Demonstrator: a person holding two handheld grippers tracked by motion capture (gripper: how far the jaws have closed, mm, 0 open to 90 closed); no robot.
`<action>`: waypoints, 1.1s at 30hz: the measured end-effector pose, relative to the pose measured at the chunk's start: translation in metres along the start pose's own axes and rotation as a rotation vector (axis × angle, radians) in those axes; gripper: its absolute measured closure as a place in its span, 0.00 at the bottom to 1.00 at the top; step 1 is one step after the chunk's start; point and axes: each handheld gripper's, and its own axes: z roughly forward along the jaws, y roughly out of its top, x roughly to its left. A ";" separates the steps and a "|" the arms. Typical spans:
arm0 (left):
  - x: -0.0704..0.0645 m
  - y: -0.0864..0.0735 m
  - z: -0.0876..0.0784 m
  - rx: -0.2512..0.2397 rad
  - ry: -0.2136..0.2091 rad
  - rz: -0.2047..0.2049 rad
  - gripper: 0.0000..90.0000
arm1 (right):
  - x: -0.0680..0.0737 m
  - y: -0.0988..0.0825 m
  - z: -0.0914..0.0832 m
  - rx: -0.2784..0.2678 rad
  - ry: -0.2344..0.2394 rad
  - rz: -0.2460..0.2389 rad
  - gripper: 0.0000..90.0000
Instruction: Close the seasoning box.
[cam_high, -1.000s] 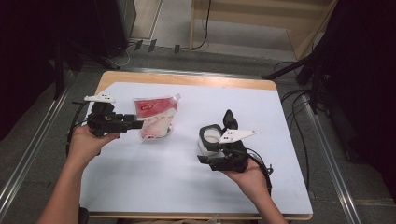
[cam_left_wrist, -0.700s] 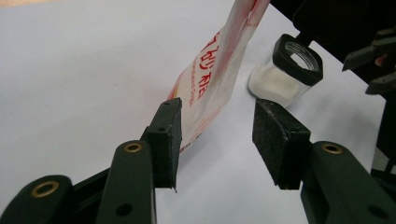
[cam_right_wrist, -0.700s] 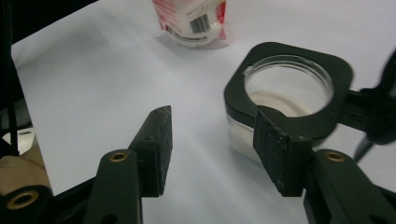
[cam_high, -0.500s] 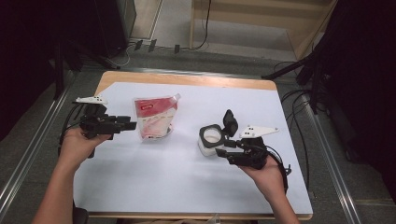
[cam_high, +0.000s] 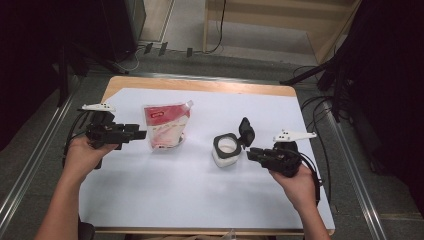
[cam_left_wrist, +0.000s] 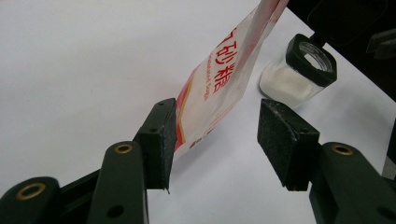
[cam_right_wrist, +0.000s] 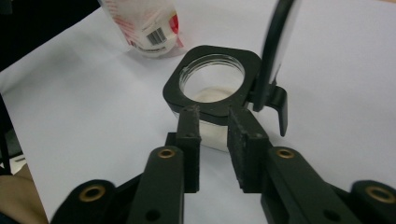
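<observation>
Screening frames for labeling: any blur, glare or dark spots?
High view: soft overall, surroundings nearly black, white table evenly lit. Left gripper view: pouch print readable, jar soft. Right gripper view: jar rim sharp, raised lid blurred, no harsh glare.

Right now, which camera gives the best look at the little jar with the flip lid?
The right gripper view: the jar sits close, mouth open, white powder inside, lid raised. The high view shows the jar small, beside the pouch. The left gripper view catches the jar far off.
</observation>
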 end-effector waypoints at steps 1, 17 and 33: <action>0.000 0.000 0.000 -0.001 -0.004 -0.001 0.54 | -0.003 0.000 0.000 -0.004 -0.002 0.006 0.90; 0.000 0.000 0.003 0.001 -0.013 0.005 0.52 | -0.035 0.002 0.013 0.017 -0.064 0.089 1.00; 0.000 -0.002 0.006 0.004 -0.022 0.013 0.52 | -0.046 0.013 0.044 0.028 -0.035 0.114 1.00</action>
